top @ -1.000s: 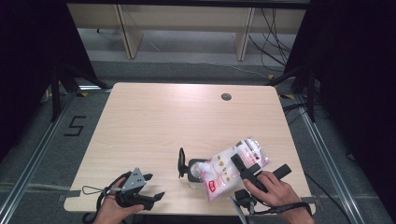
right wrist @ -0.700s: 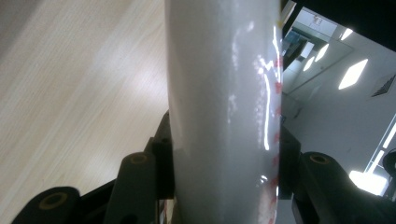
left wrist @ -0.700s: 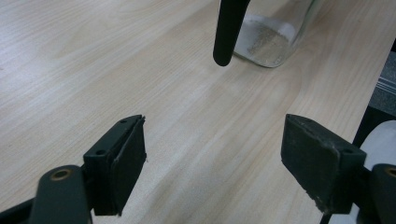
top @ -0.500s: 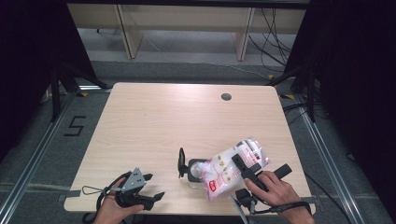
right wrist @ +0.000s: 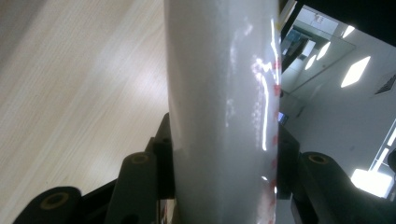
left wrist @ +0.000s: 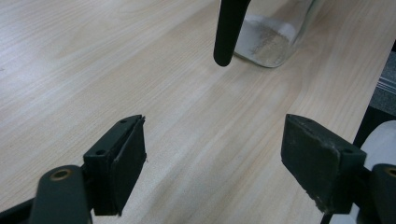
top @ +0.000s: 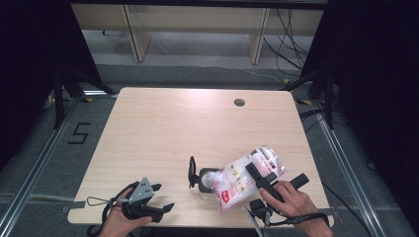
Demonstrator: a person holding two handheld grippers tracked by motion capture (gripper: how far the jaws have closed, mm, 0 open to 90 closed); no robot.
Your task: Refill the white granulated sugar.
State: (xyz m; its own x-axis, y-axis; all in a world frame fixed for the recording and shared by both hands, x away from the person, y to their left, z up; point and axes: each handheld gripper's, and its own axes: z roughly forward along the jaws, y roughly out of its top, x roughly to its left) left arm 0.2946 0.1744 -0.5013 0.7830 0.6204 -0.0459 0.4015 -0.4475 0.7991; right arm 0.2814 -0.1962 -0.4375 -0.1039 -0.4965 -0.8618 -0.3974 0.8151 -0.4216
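A clear plastic bag (top: 244,177) of white grains with red print lies tilted, its lower end at the mouth of a small glass jar (top: 203,181). The jar's black lid (top: 191,172) stands swung open on its left. My right gripper (top: 254,174) is shut on the bag's upper half; in the right gripper view the white bag (right wrist: 224,93) sits clamped between both jaws. My left gripper (top: 164,196) rests open near the table's front left. In the left gripper view its jaws stand wide apart over bare wood, with the jar (left wrist: 273,39) and the lid (left wrist: 229,28) ahead.
The light wooden table (top: 173,128) has a round cable hole (top: 239,102) at the back right. Beyond its far edge stand shelf legs (top: 131,32) and loose cables (top: 289,47) on the floor. A "5" mark (top: 79,133) is on the floor at left.
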